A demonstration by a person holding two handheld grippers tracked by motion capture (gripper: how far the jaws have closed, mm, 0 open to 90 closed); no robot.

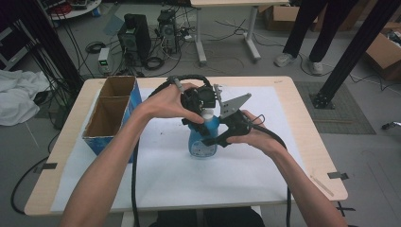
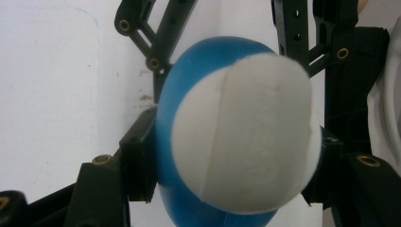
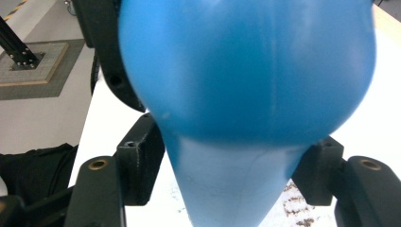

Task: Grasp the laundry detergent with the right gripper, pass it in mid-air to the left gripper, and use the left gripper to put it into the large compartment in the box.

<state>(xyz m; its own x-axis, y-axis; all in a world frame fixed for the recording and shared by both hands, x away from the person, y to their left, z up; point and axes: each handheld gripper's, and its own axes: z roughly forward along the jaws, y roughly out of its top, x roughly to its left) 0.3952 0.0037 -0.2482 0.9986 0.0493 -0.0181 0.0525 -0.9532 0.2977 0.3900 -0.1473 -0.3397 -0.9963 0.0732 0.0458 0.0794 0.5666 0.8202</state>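
A blue bottle with a white cap stands upright on the white sheet at the middle of the table. My left gripper comes down from above and is shut on the bottle just under the cap, one pad on each side. My right gripper reaches in from the right and is shut on the bottle's blue body, its pads pressed against the narrower part. In the left gripper view the right gripper's black links show beyond the bottle.
An open cardboard box with blue sides and two compartments stands at the table's left. A white sheet covers most of the wooden tabletop. Beyond the far edge are cables, computer cases and a standing person's legs.
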